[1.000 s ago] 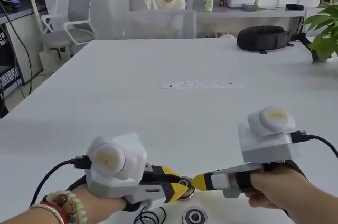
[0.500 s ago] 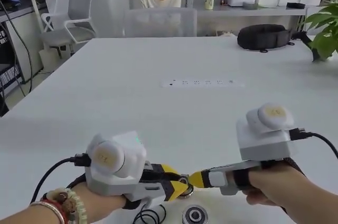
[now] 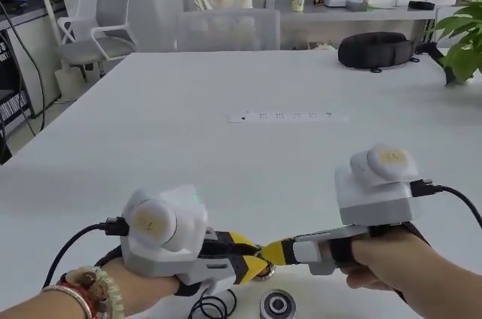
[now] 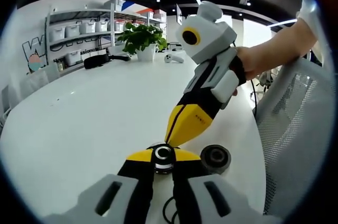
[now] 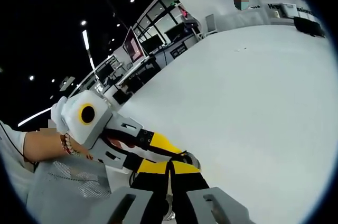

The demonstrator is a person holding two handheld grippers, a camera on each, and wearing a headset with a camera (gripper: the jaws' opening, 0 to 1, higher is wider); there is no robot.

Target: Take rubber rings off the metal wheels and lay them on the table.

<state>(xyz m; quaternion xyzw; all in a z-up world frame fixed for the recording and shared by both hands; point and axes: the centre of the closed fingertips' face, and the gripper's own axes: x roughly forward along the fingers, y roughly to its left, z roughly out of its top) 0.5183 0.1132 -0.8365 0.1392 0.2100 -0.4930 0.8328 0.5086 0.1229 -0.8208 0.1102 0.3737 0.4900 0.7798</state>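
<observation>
My left gripper (image 4: pixel 163 151) is shut on a small metal wheel (image 4: pixel 163 158) with a black rubber ring around it, held just above the white table (image 3: pixel 226 161). The right gripper (image 4: pixel 173 138) comes in from the upper right, its yellow tips closed at the wheel's rim where the ring sits. In the right gripper view its jaws (image 5: pixel 172 165) stand almost together against the wheel (image 5: pixel 190 159). In the head view the left gripper (image 3: pixel 254 265) and the right gripper (image 3: pixel 269 253) meet tip to tip at the near table edge.
A second metal wheel (image 3: pixel 277 305) lies on the table below the grippers, with loose black rings (image 3: pixel 214 308) to its left. Farther off are a power strip (image 3: pixel 286 116), a black bag (image 3: pixel 374 53), a plant (image 3: pixel 461 37) and a seated person.
The right gripper has edged left and slightly up, so its tips press closer onto the wheel in the left gripper. The left gripper has stayed put.
</observation>
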